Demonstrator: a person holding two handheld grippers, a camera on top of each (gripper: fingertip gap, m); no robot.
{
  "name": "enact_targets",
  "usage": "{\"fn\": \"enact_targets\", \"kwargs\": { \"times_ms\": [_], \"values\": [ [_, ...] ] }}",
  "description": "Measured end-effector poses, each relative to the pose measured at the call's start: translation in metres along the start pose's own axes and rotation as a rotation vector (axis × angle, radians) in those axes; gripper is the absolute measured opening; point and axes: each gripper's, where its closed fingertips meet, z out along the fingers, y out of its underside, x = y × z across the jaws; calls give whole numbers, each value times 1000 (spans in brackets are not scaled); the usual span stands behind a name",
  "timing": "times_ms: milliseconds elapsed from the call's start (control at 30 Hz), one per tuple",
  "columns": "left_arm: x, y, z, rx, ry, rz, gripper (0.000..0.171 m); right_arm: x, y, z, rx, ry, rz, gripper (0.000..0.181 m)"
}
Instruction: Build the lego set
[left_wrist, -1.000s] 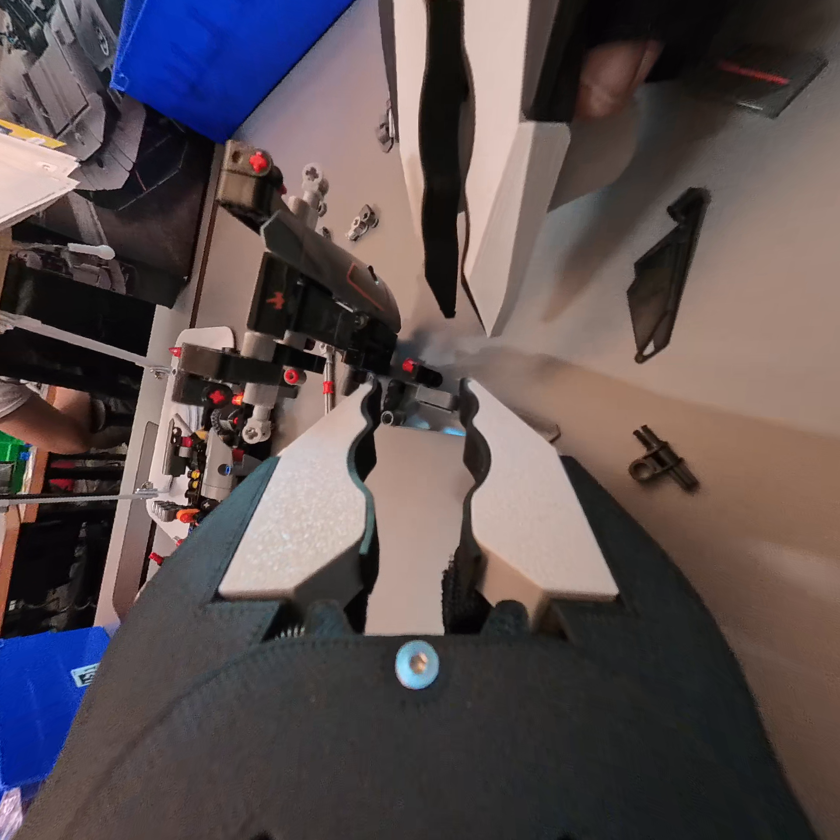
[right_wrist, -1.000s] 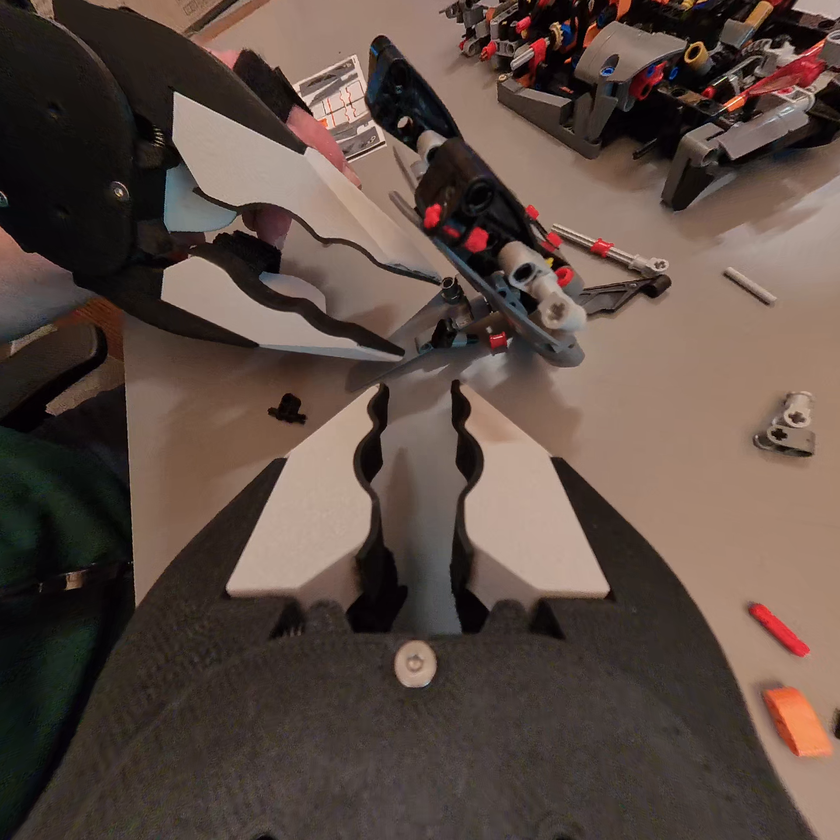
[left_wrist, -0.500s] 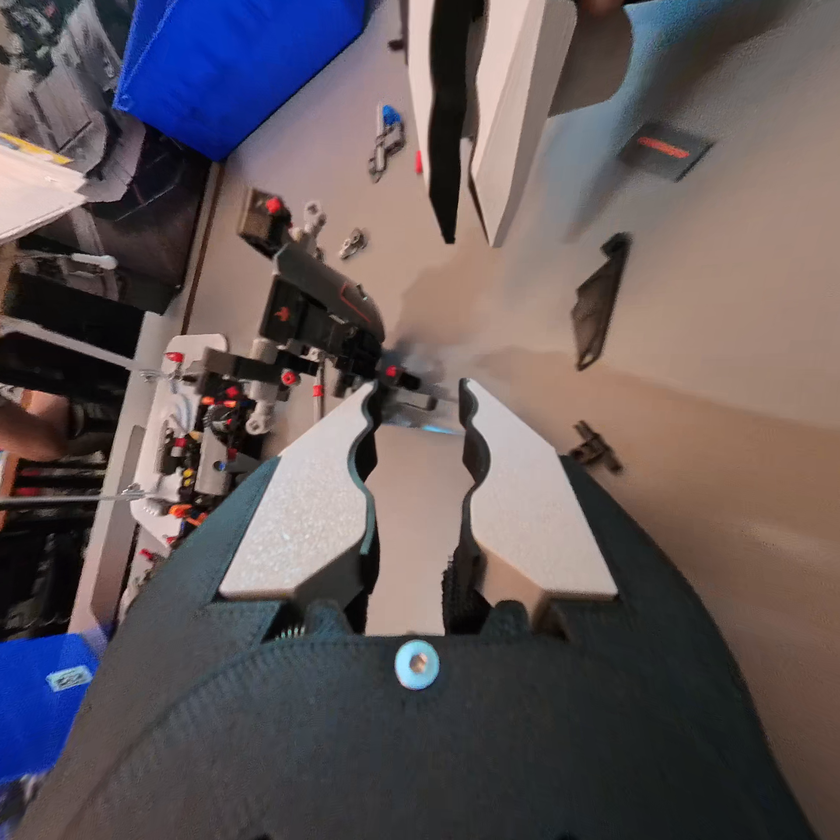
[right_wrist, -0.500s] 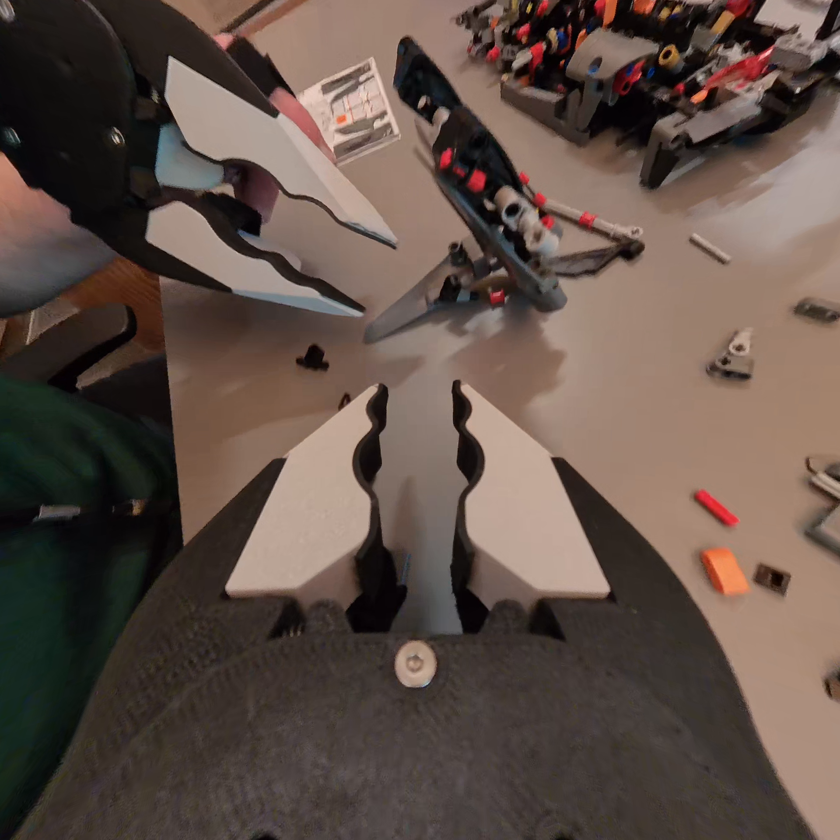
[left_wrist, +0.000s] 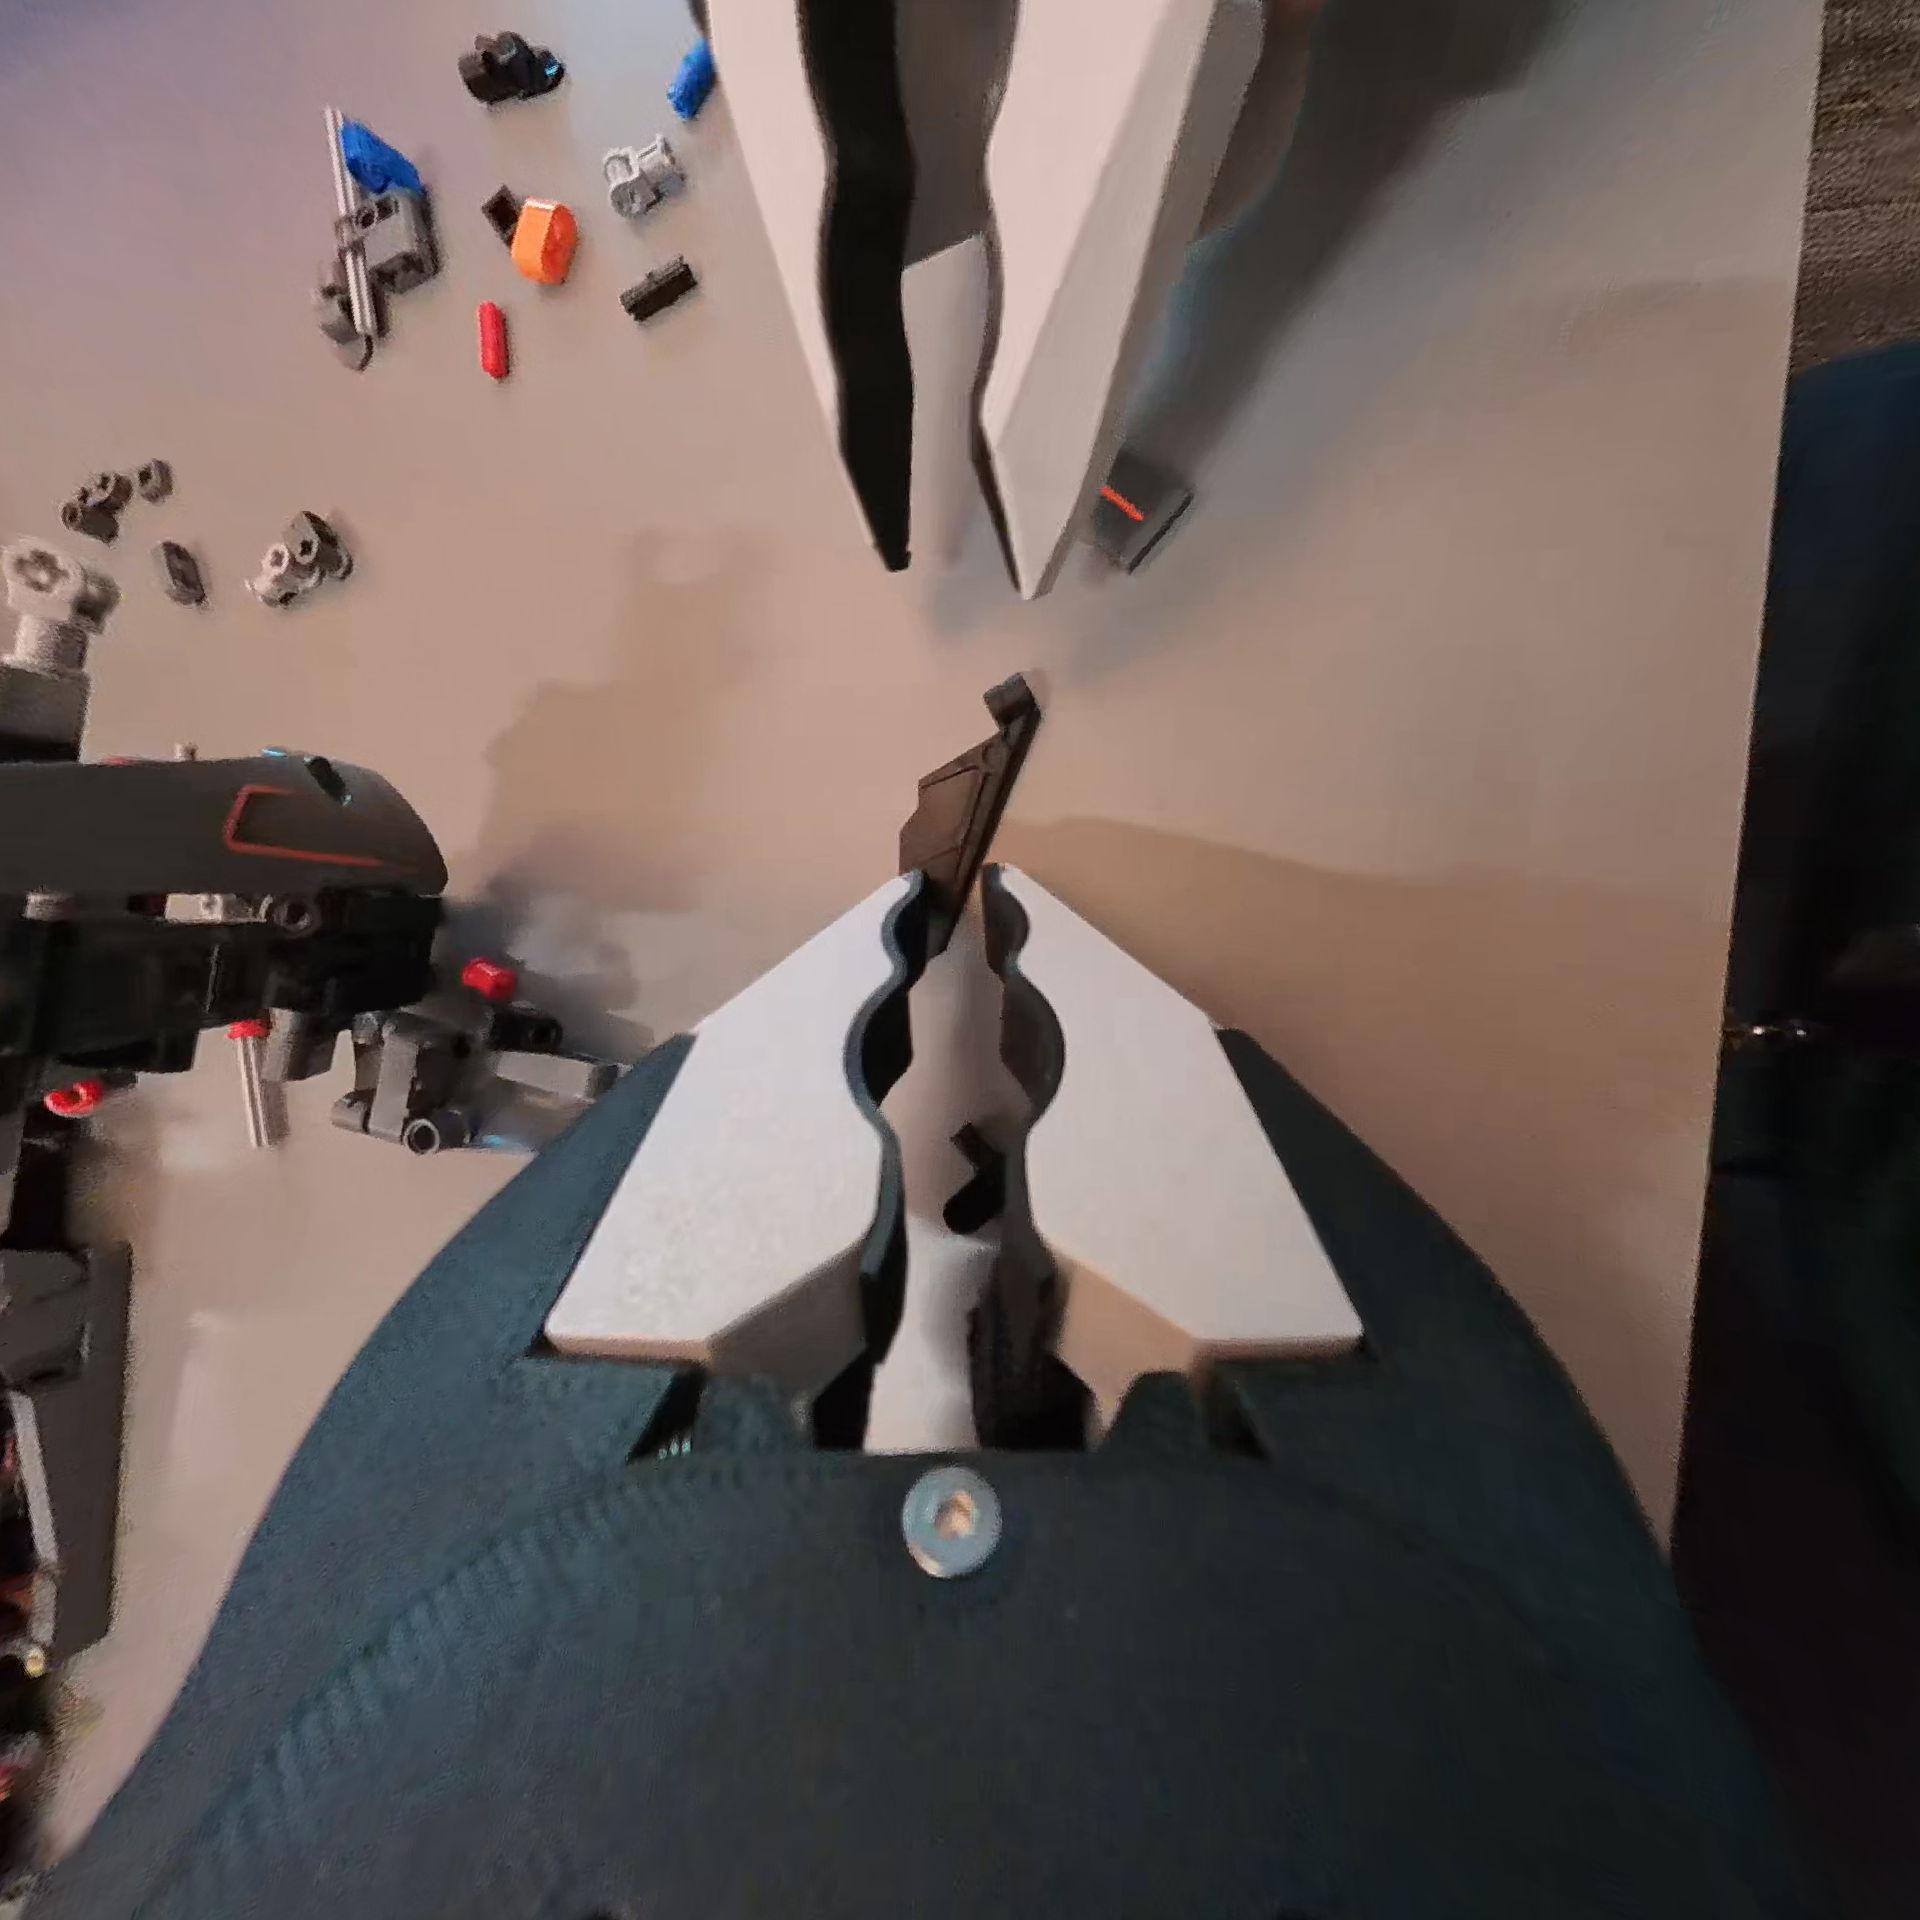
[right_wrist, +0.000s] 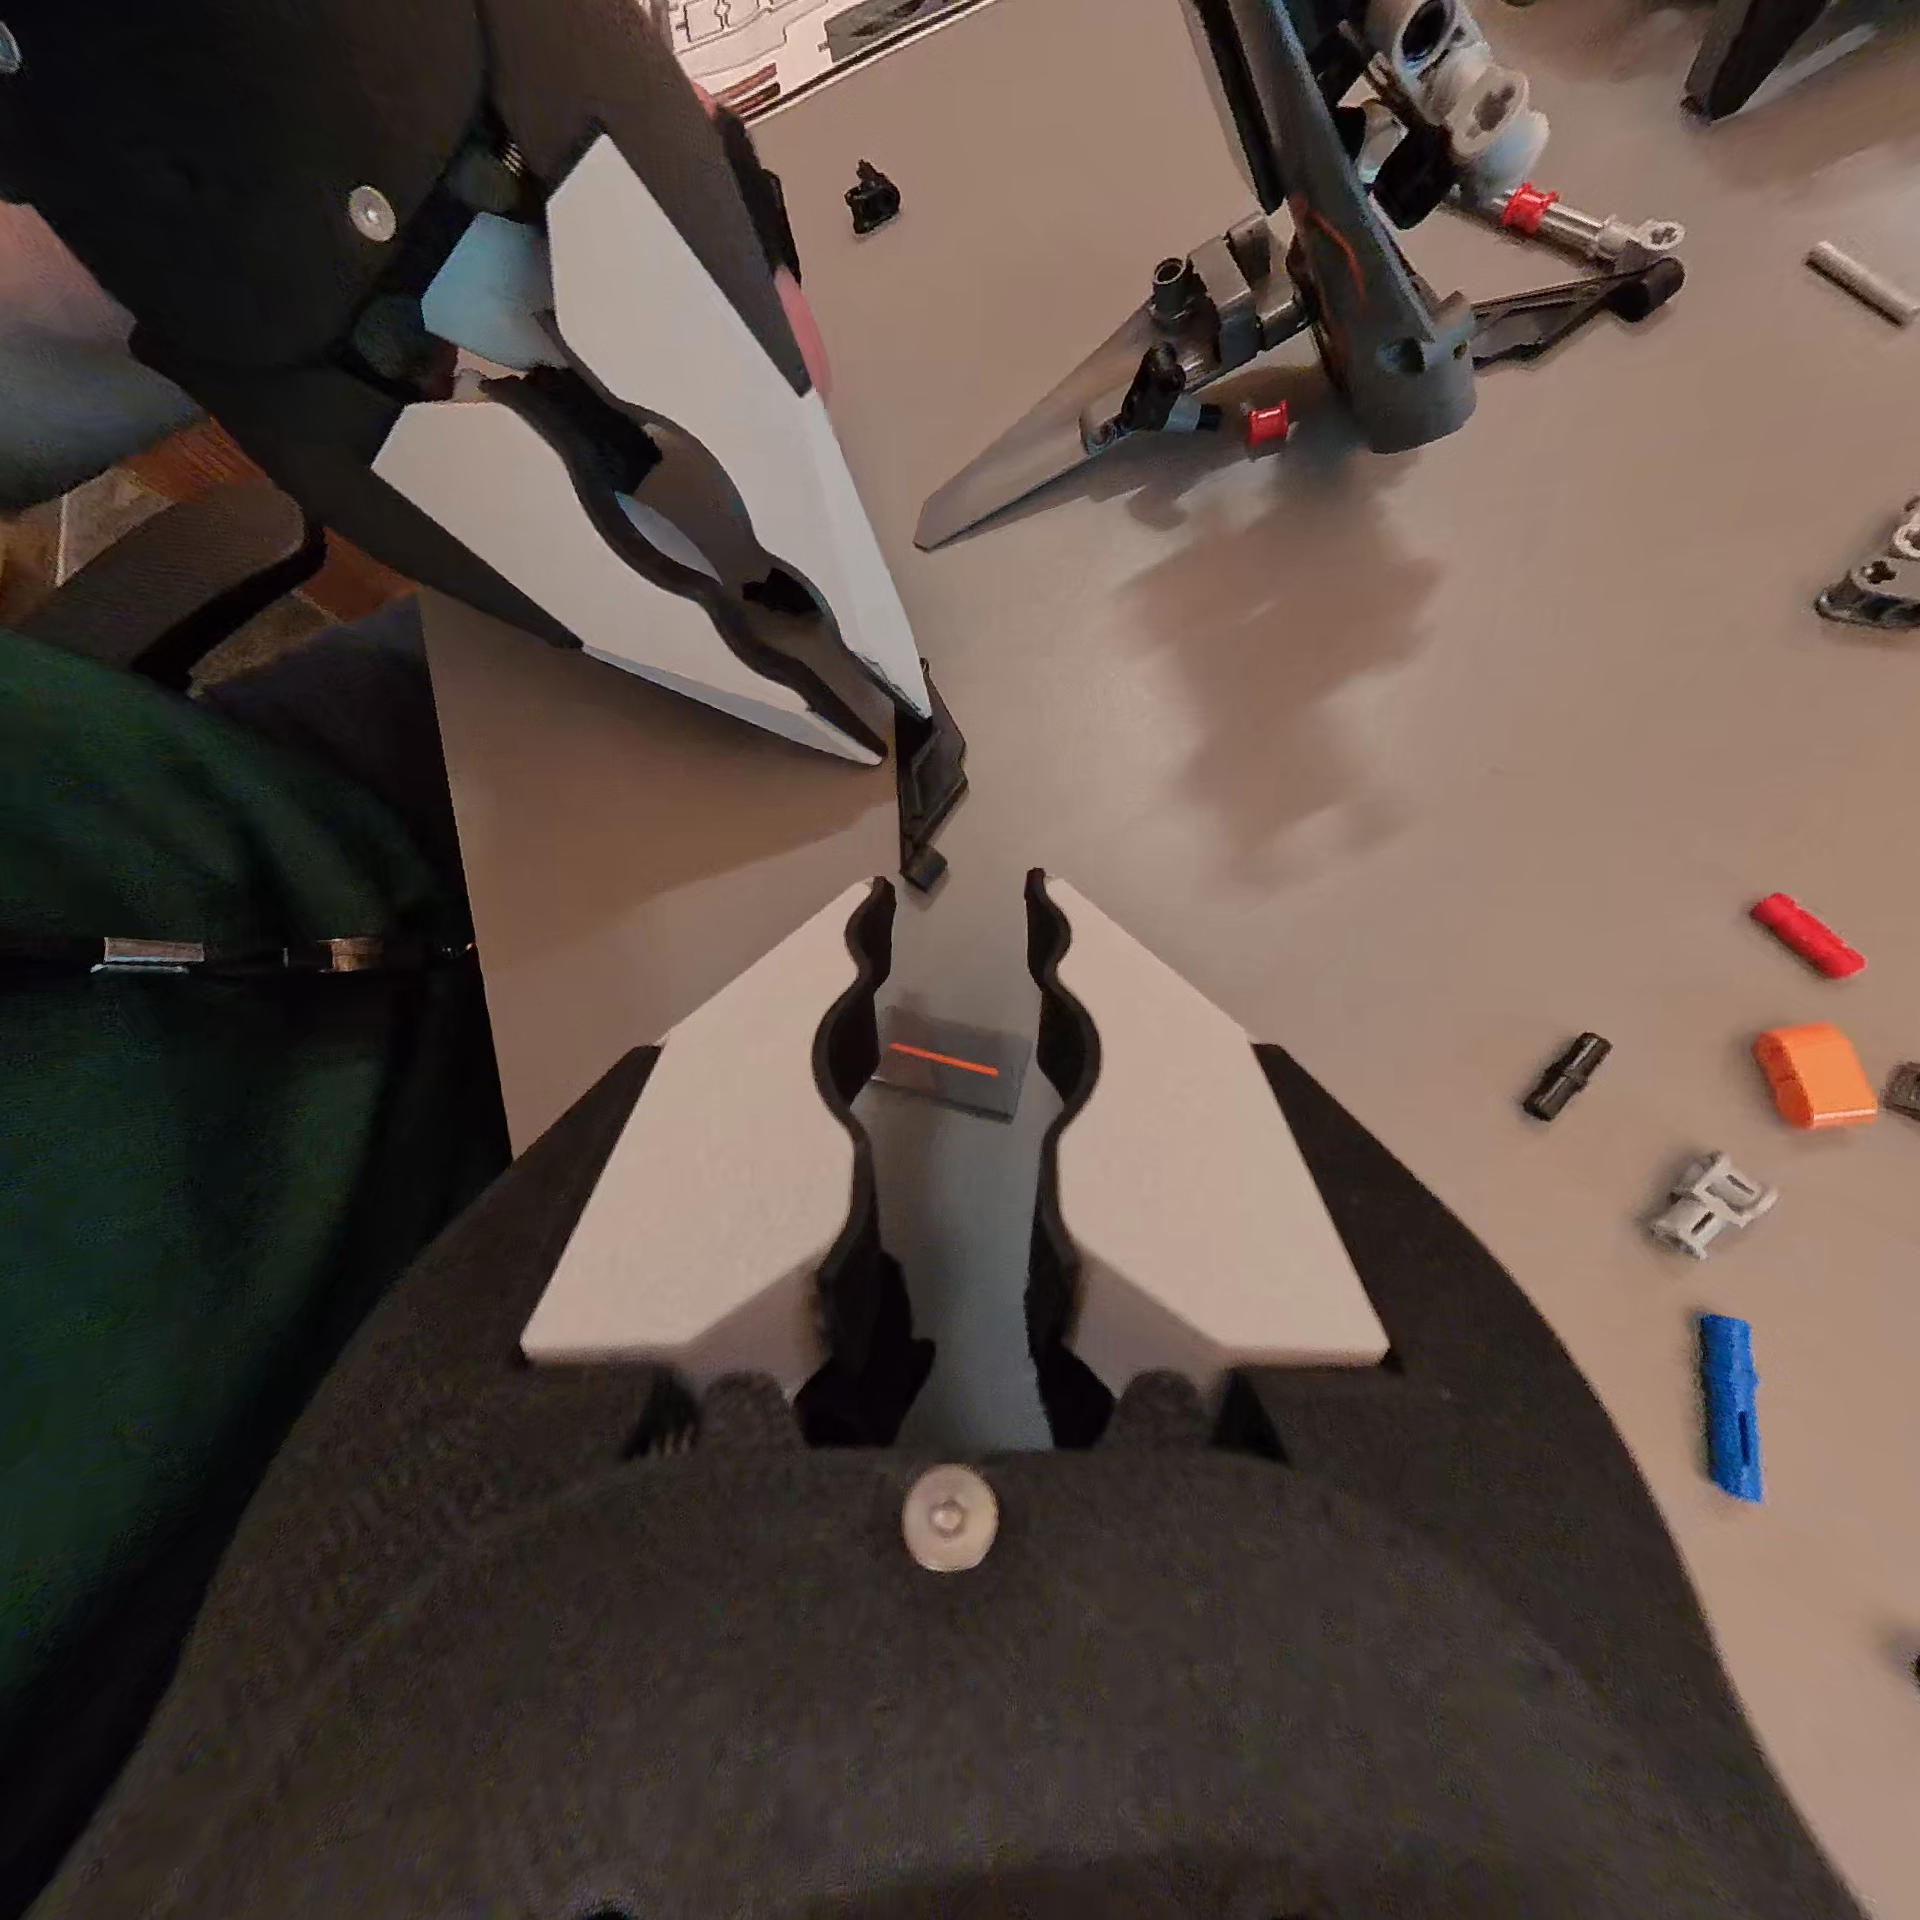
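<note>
My left gripper (left_wrist: 954, 881) is shut on the narrow end of a dark wedge-shaped panel (left_wrist: 966, 800), which sticks out forward from the tips. The right wrist view shows the same grip (right_wrist: 902, 740) and panel (right_wrist: 930, 800). My right gripper (right_wrist: 961, 883) is open and empty, its tips just short of the panel's free end. A dark tile with an orange line (right_wrist: 951, 1070) lies on the table between its fingers and also shows in the left wrist view (left_wrist: 1138, 509). The right gripper (left_wrist: 961, 577) faces mine there. The dark grey sub-assembly (left_wrist: 229, 831) (right_wrist: 1340, 260) stands apart.
Loose parts lie scattered: an orange piece (right_wrist: 1813, 1091), a blue pin (right_wrist: 1730, 1408), a red piece (right_wrist: 1808, 935), a black pin (right_wrist: 1564, 1075) and a grey connector (right_wrist: 1709, 1205). The table edge (right_wrist: 457, 831) runs close by, with a person in green (right_wrist: 156, 1039) beyond it. There is about 5 cm between the tips of the two grippers.
My left gripper left the sub-assembly, swung over to the dark panel and closed on it. My right gripper drew back toward the table edge, over the tile, and stayed open.
</note>
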Motion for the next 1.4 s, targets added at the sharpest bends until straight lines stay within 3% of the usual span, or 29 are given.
{"fn": "enact_targets", "kwargs": {
  "times_ms": [300, 500, 700, 1033, 1167, 1300, 1400],
  "values": [
    [1, -5, 3, -18, -112, 81, 1, -6, 8, 11, -61, 15, 0, 26],
    [3, -9, 3, 13, -169, 145, 0, -4, 8, 20, -82, 45, -54, 8],
    [1, -7, 2, 19, -183, 142, 0, -5, 5, 22, -87, 39, -112, 4],
    [-17, -6, -17, 88, -190, -13, 20, -1, -5, 21, -41, 99, -223, 0],
    [-15, 0, -13, 67, -113, -101, 26, -1, -14, 15, 5, 124, -265, 0],
    [-6, -12, -14, 134, -17, -196, 25, 1, -17, 11, 22, 144, -280, 0],
    [-5, -2, -8, 41, -7, -209, 27, -1, -15, 8, 27, 128, -274, 0]
  ]
}}
